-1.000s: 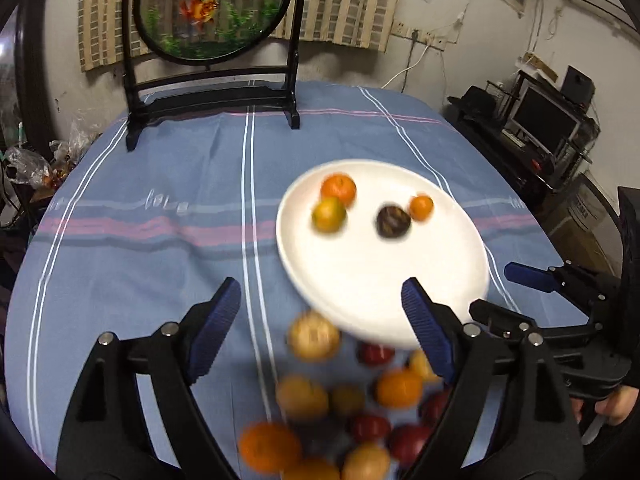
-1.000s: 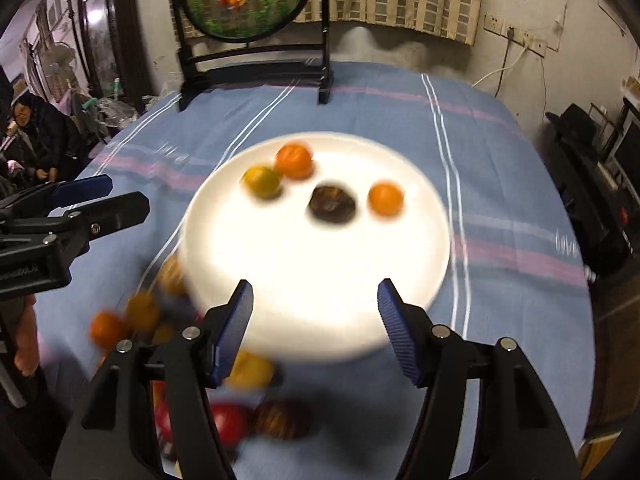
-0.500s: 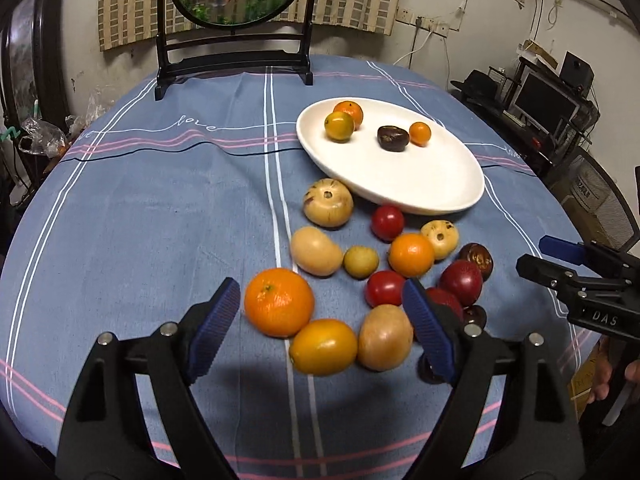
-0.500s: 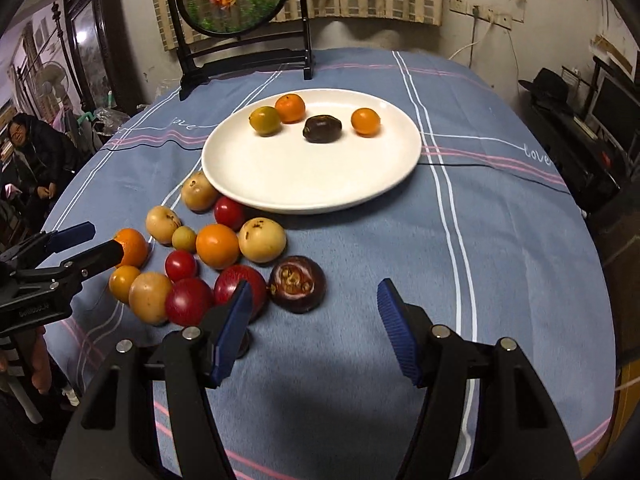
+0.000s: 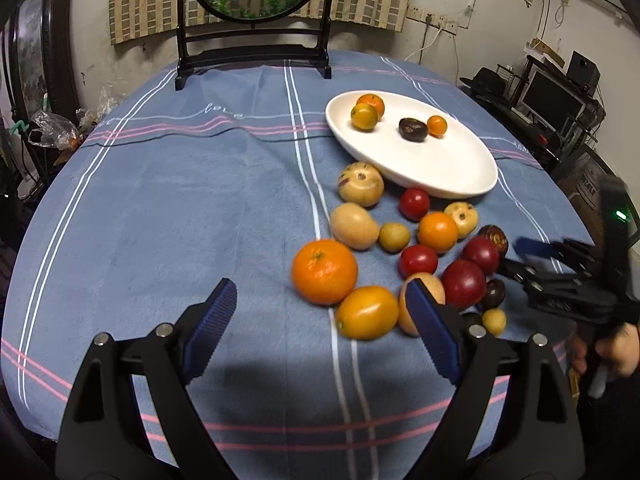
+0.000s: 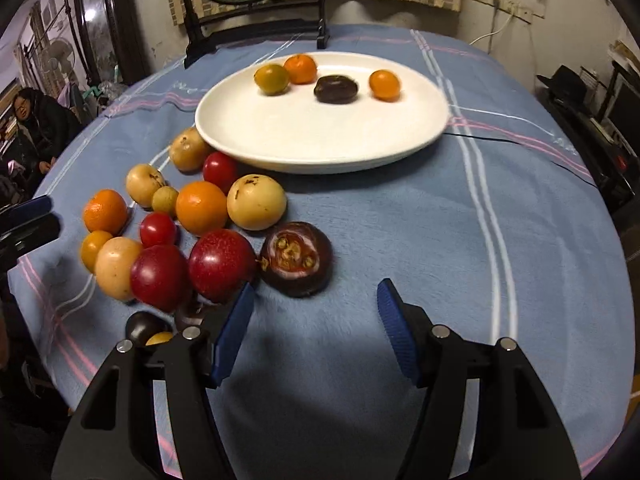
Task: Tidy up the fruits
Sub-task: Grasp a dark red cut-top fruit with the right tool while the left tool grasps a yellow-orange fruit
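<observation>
A white plate holds several fruits: two oranges, a yellow-green one and a dark one. A cluster of loose fruits lies on the cloth before it, among them a big orange, red fruits and a dark brown fruit. My left gripper is open and empty, low over the cloth just short of the big orange. My right gripper is open and empty, just short of the dark brown fruit; it also shows in the left wrist view.
The round table has a blue striped cloth. A black-framed round goldfish screen stands at the far edge. A desk with monitors is at the right. A seated person is off the table's left side.
Both grippers have pulled back from over the plate toward the table's near side and dropped lower, so the loose fruits now lie right in front of them. Both stayed open.
</observation>
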Motion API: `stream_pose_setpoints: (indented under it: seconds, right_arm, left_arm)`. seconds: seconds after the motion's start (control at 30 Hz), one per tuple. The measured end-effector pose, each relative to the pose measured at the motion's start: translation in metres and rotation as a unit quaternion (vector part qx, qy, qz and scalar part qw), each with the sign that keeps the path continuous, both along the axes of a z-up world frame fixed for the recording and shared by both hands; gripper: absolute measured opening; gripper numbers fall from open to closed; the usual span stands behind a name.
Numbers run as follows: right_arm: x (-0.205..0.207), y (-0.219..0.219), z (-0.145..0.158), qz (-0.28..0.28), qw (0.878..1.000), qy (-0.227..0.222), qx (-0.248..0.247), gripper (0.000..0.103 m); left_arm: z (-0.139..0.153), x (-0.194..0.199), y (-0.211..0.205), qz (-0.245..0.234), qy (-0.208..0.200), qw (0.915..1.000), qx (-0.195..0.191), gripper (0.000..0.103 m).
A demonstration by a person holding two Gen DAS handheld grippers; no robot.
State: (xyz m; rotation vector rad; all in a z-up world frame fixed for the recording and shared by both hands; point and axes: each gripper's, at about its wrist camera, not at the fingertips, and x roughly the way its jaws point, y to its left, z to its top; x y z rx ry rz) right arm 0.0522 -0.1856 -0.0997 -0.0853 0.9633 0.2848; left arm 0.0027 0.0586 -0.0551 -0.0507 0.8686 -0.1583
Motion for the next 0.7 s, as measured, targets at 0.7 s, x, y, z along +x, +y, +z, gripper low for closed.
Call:
stream_pose_setpoints:
  seconds: [0.7]
  right_arm:
    - [-0.035,-0.022,0.033,-0.024,0.997,-0.012,0.071,0.043]
  left_arm:
    - [-0.032,0.01,-0.023,-0.02,0.035,0.9991,-0.016,0.057]
